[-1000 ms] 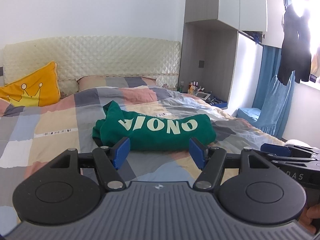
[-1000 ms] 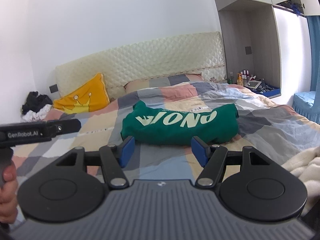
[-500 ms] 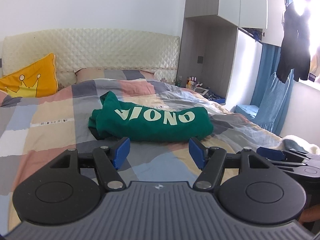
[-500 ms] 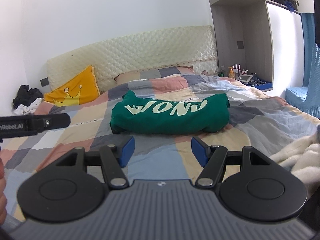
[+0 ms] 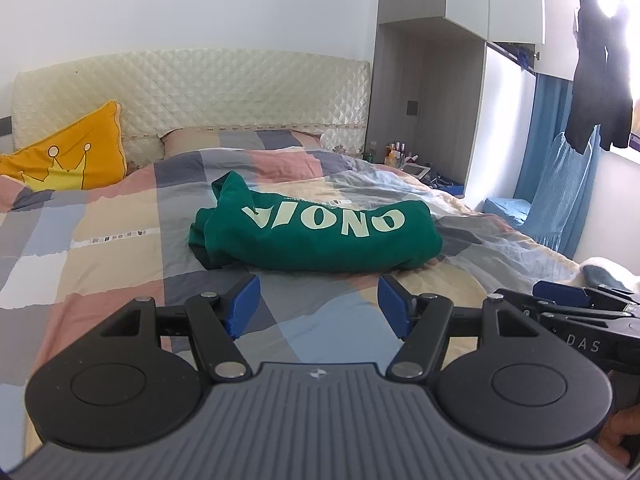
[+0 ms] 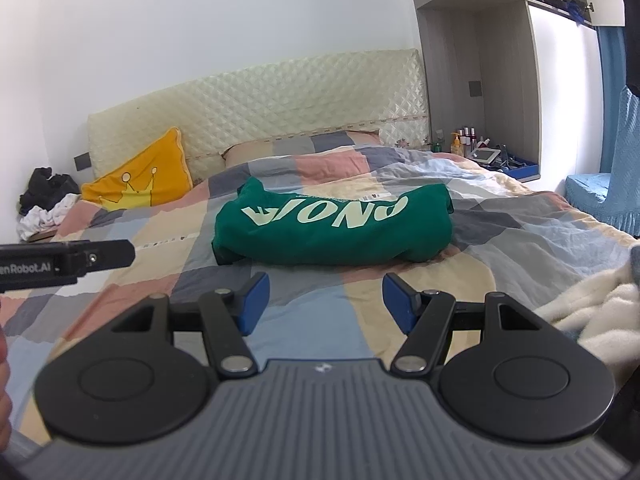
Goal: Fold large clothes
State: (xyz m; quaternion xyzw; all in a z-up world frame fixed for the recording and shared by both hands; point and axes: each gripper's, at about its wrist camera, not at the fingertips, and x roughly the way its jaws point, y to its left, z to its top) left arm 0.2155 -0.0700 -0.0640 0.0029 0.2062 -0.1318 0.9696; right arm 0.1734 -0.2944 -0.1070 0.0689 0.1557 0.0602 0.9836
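A green garment [image 5: 320,236] with pale lettering lies folded into a thick bundle in the middle of the bed, also seen in the right wrist view [image 6: 336,228]. My left gripper [image 5: 318,308] hovers over the quilt just short of the bundle, open, with nothing between its blue pads. My right gripper [image 6: 324,304] stands likewise short of the bundle, open and empty. Each gripper's body shows at the edge of the other's view: the right one [image 5: 576,308] and the left one [image 6: 64,262].
A patchwork quilt [image 5: 100,264] covers the bed, with a yellow crown cushion [image 5: 68,160] and a padded headboard [image 5: 192,96] at the far end. A white fluffy blanket [image 6: 592,312] lies near right. Bedside shelf with bottles [image 6: 468,140], blue curtain [image 5: 560,188] and hanging dark clothes [image 5: 600,80] are to the right.
Both views have shifted slightly; the left gripper has sunk a little toward the quilt. The green bundle lies where it was, and both grippers stay open.
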